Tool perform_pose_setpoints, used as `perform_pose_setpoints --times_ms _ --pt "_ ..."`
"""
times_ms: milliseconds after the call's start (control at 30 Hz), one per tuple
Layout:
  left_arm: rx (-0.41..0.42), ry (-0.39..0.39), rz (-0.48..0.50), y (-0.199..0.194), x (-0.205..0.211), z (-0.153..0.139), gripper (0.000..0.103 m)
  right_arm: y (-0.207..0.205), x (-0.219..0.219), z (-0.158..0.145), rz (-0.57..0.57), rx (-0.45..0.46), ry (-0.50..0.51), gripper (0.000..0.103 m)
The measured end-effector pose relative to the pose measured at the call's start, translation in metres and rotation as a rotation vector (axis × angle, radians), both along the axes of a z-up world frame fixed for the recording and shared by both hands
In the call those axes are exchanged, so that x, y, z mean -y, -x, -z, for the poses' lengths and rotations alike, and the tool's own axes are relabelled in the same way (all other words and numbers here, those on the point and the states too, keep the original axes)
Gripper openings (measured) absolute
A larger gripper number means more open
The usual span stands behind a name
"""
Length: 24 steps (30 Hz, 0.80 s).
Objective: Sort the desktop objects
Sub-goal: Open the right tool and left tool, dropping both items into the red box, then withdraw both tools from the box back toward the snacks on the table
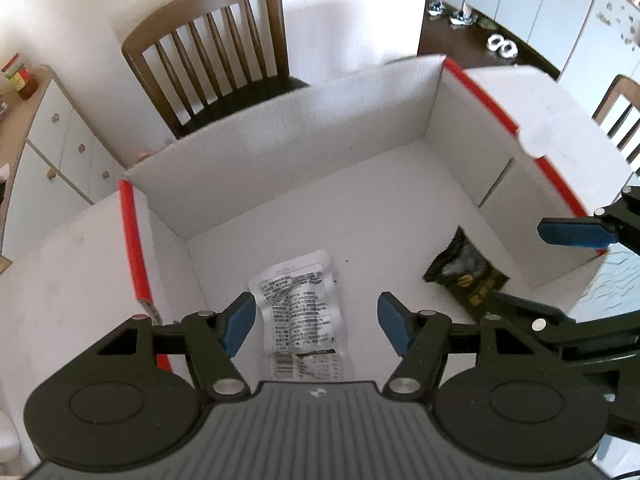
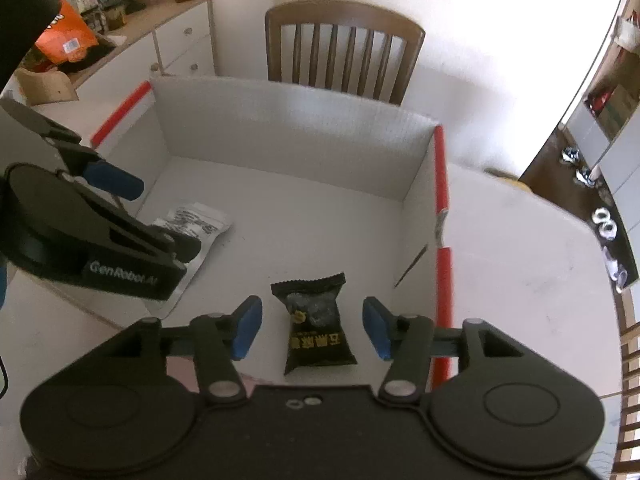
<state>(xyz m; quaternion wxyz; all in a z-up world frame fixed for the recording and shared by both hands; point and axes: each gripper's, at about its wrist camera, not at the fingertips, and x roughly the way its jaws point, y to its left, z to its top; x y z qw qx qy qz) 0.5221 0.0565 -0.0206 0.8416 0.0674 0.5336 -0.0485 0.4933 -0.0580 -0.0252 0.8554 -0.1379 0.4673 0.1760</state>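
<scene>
A white cardboard box with red edge strips lies open below both grippers. On its floor rest a white printed sachet and a black snack packet. My left gripper hangs open above the sachet, its blue pads clear of it. In the right wrist view my right gripper stands open over the black snack packet, pads apart from it on both sides. The white sachet lies left of it, partly hidden by the left gripper's body. One blue pad of the right gripper shows at the right edge.
A wooden chair stands behind the box's far wall. A white cabinet with jars and an orange bag on top stands at the left. The box's side flaps spread out flat. A second chair stands at the right.
</scene>
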Motion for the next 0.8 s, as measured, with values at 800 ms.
perform_pose_setpoints --times_ms 800 --pt "0.131 -0.006 -0.043 0.081 0.024 -0.071 0.087 0.063 0.042 -0.076 0.004 0.083 -0.078 0.085"
